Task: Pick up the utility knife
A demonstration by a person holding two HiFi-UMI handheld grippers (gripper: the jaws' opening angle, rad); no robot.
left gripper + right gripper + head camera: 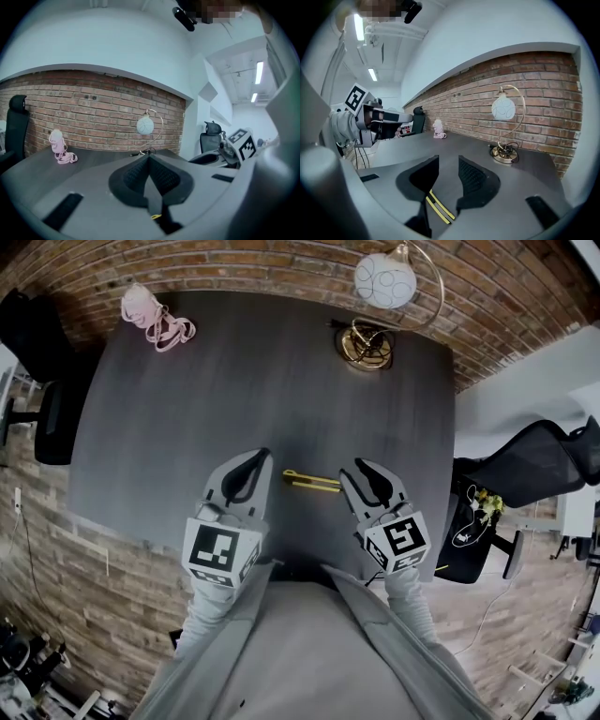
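Utility knife [312,482]: light, stiff, slim, prob. slick. Right gripper [448,161] half-open, empty; best pinch mid-body. Left gripper [149,159] closed.

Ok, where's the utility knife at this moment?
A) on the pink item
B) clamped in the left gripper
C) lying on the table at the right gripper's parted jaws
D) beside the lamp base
C: the yellow utility knife lies flat on the table, seen through the gap of the right gripper, whose jaws stand apart and do not press it.
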